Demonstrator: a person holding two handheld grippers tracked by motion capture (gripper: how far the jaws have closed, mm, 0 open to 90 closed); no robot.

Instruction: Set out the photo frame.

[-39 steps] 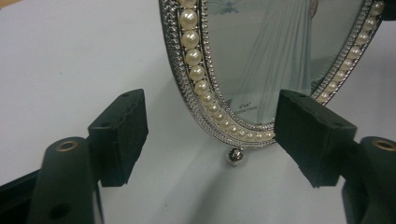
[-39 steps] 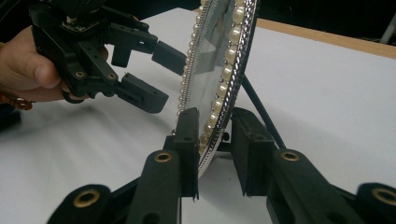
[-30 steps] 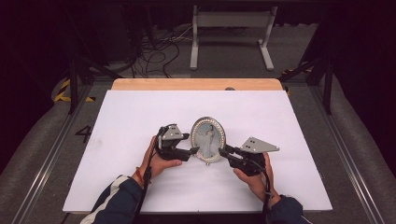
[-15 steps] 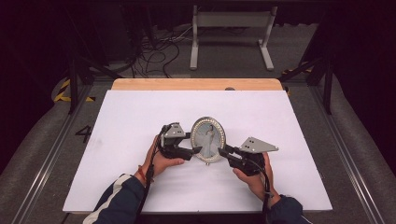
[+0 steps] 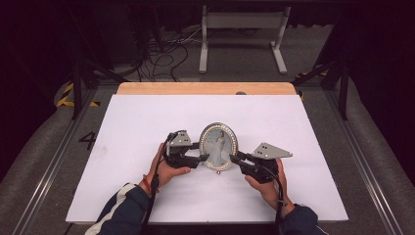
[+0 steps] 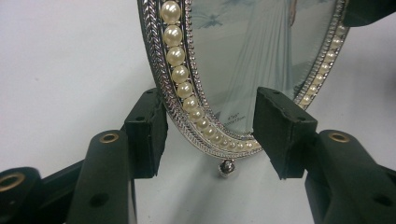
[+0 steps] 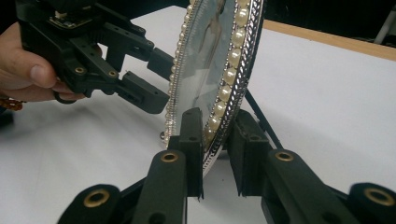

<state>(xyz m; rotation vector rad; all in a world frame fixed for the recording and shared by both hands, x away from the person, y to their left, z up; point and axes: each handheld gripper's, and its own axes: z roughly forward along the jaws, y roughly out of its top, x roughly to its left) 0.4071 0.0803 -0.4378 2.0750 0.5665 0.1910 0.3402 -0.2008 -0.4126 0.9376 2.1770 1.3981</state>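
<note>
Oval picture frame held upright near the middle of the white table, one gripper at each side edge.

The table [image 5: 147, 122] carries the picture frame [image 5: 219, 145], pearl-rimmed and standing on small ball feet with a back strut. The right gripper [image 7: 217, 140] is clamped on the frame's lower rim, one pad [image 7: 192, 126] on the glass side, the other behind. The left gripper [image 6: 210, 135] has just been closing; its jaws straddle the opposite rim, one pad [image 6: 148, 126] at the back, the front pad apparently off the glass, so no firm grip yet. Step in hand: securing a two-sided hold. The next move probably calls for finishing the left closure squarely on the rim, avoiding the pearls.
</note>
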